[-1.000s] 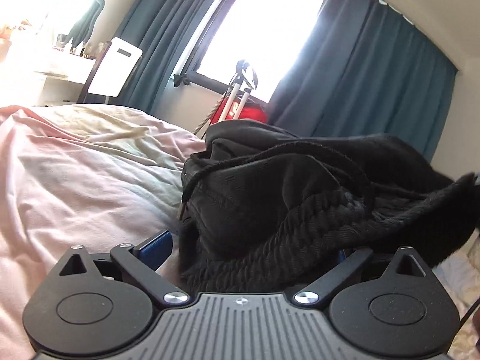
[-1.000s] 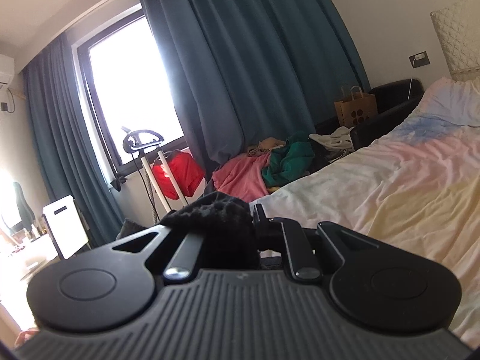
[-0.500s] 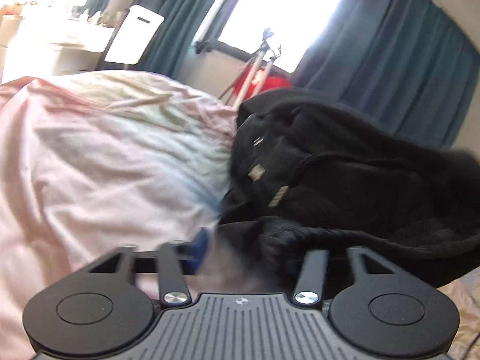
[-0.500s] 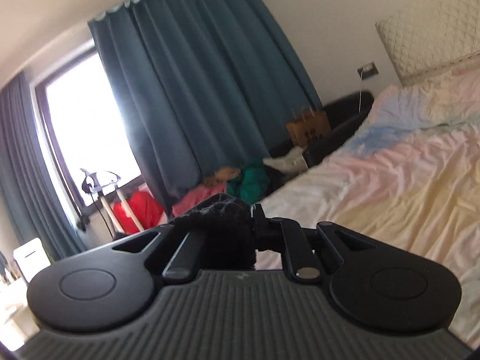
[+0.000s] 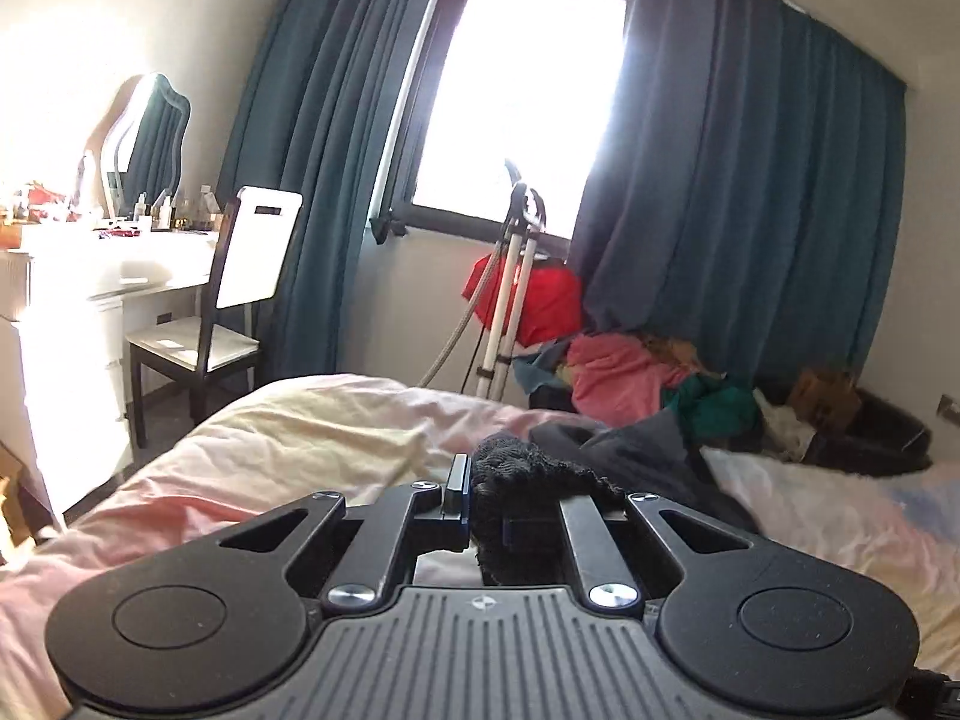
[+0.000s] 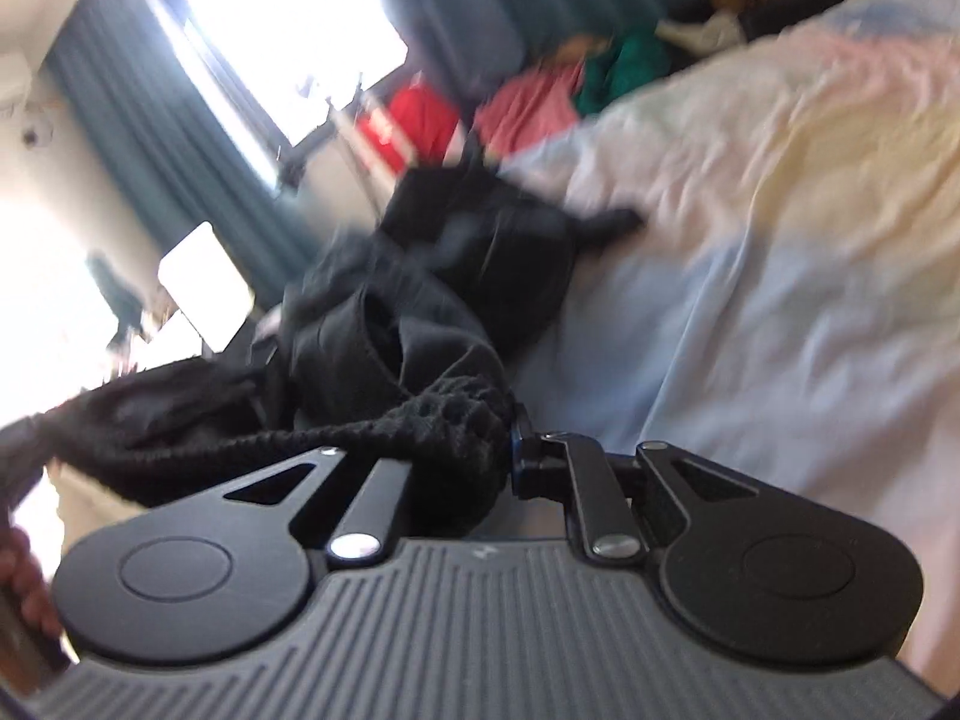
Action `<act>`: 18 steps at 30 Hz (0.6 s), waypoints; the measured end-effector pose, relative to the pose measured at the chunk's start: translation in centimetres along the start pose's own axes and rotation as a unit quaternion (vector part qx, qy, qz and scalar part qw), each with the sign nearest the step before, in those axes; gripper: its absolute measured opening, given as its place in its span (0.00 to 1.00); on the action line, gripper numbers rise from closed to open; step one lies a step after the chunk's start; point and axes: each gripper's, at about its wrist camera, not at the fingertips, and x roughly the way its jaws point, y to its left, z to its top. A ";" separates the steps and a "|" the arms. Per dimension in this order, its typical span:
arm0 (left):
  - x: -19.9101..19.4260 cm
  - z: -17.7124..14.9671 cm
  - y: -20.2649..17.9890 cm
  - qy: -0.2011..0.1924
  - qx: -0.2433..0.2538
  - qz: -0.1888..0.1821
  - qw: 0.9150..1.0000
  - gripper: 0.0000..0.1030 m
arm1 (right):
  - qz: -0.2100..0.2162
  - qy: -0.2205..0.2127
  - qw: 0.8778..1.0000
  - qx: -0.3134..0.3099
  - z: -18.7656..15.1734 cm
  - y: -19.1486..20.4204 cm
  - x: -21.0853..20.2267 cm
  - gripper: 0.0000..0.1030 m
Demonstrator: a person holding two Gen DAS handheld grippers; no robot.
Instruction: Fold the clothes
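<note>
The left tool (image 5: 486,504) is clamped on a ribbed black knit edge of the black garment (image 5: 624,456), its jaws drawn close with cloth bunched between them; the right tool (image 6: 486,450) likewise pinches a knitted hem of the same garment (image 6: 456,276), jaws nearly together; the bulk of the garment lies crumpled on the pastel bed (image 6: 780,228), trailing from both tools towards the foot of the bed; the right view is blurred, so finer detail cannot be told; judging from this, the thick rib could slip from either grip if the cloth is pulled taut unevenly, and the heaped middle could fold in on itself and crease rather than spread flat.
</note>
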 end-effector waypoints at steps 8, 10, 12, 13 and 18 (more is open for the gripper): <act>3.6 -7.1 8.6 0.105 -0.002 0.015 0.994 0.10 | -0.030 0.077 0.985 -0.152 -6.2 6.7 1.1 0.18; 4.1 -8.3 10.0 0.119 -0.007 -0.006 0.993 0.12 | -0.029 0.082 0.986 -0.144 -6.4 6.5 0.8 0.19; 4.8 -8.5 10.9 0.132 -0.001 -0.021 0.991 0.17 | -0.021 0.088 0.988 -0.127 -6.4 6.1 0.1 0.22; 4.7 -8.5 11.0 0.136 0.003 -0.026 0.990 0.21 | -0.016 0.090 0.988 -0.125 -6.5 6.2 -0.2 0.24; 3.1 -8.5 12.1 0.163 -0.014 -0.061 0.985 0.35 | 0.002 0.118 0.986 -0.115 -7.5 6.7 -1.7 0.29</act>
